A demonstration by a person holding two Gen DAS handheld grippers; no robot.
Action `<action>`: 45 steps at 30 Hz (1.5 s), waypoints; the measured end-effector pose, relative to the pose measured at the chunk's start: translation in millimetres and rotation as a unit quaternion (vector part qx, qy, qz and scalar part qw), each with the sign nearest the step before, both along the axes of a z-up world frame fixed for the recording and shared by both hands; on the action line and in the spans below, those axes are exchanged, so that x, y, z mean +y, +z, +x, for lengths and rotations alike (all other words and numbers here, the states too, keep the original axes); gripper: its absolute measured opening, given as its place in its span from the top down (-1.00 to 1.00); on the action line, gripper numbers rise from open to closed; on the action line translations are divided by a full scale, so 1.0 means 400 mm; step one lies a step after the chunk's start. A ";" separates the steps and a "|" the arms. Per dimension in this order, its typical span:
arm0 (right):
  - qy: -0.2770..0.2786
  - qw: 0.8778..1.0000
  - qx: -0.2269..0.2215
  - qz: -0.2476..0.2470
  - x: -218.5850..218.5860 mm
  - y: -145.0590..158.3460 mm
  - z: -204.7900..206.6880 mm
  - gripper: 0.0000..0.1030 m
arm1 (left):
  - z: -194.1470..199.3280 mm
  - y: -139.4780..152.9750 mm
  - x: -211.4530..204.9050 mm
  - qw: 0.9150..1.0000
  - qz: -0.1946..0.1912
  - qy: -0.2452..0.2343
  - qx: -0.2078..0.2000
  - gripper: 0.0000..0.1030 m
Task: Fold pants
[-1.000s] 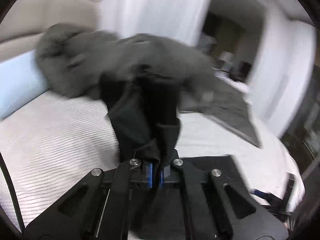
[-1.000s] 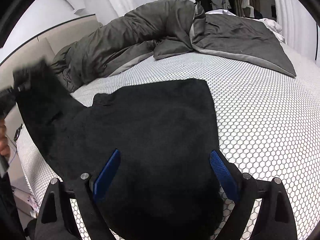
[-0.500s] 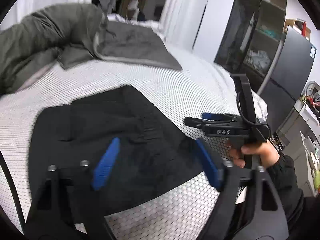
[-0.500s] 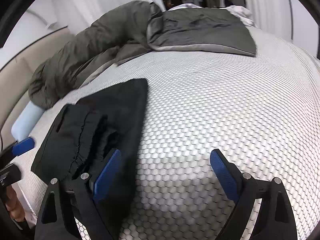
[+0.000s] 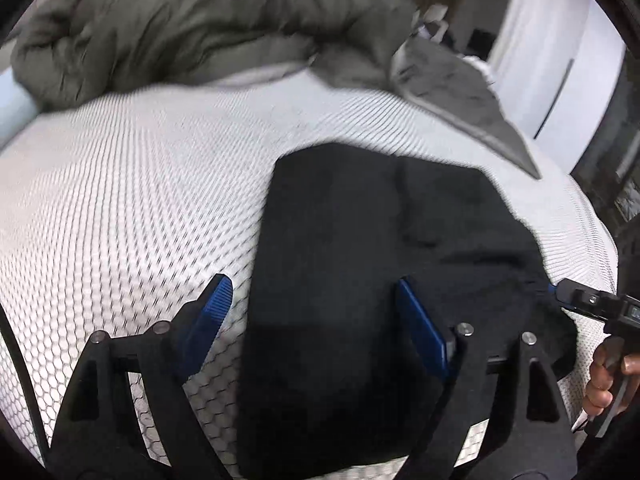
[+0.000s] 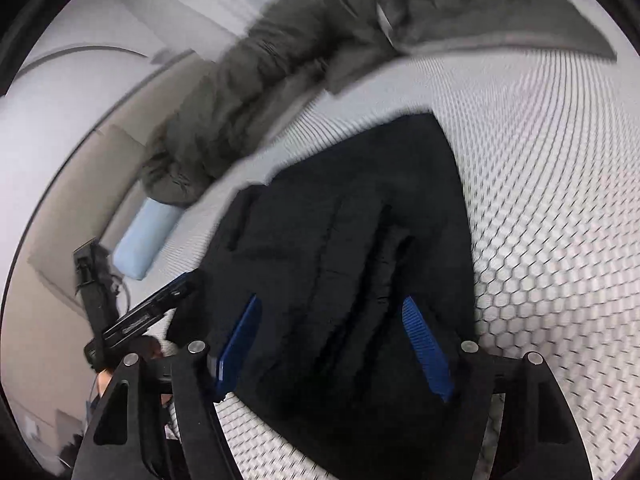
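Observation:
The black pants (image 5: pixel 360 264) lie folded in a compact pile on the white honeycomb-pattern bed (image 5: pixel 120 200). My left gripper (image 5: pixel 312 312) is open and empty, its blue pads spread over the pile's near left edge. My right gripper (image 6: pixel 332 336) is open and empty, hovering over the pants (image 6: pixel 344 240) from the other side. The right gripper also shows at the right edge of the left wrist view (image 5: pixel 588 304), and the left gripper at the left of the right wrist view (image 6: pixel 152 312).
A rumpled grey duvet (image 5: pixel 200 24) is heaped along the far side of the bed. A light blue pillow (image 6: pixel 144 240) lies by the beige headboard (image 6: pixel 72 208). A dark cabinet (image 5: pixel 616 152) stands past the bed's right edge.
A second ago my left gripper was shut on the pants and lifting them; it has let go and opened. Both grippers have swung to hover over the folded pile.

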State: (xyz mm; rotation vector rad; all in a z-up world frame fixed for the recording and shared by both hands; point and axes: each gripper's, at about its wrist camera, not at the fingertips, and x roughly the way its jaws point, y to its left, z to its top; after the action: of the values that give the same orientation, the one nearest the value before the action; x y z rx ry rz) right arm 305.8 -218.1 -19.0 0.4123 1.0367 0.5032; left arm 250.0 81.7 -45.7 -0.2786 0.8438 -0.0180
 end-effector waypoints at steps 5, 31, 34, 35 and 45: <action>0.016 0.999 -0.022 -0.036 0.052 0.010 0.031 0.67 | 0.010 -0.023 0.037 0.999 -0.037 0.005 -0.001 -0.59; 0.026 0.997 -0.049 -0.058 0.002 0.035 -0.054 0.65 | 0.015 0.033 -0.051 0.998 0.038 -0.049 -0.018 -0.61; 0.029 0.995 -0.061 -0.078 -0.002 0.053 -0.092 0.64 | 0.003 0.033 -0.050 0.998 0.036 -0.052 -0.017 -0.61; 0.027 0.992 -0.050 -0.109 0.000 0.033 -0.091 0.56 | 0.003 0.031 -0.052 0.998 0.037 -0.054 -0.015 -0.61; 0.029 0.974 -0.167 -0.154 0.090 0.122 -0.140 0.19 | -0.054 0.090 -0.128 0.988 0.069 -0.111 -0.080 -0.61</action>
State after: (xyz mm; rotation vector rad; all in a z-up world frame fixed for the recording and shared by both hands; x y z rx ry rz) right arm 249.8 -182.3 29.7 0.0190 0.7844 0.4366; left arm 228.3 30.3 -9.5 -0.0510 0.7093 -0.1875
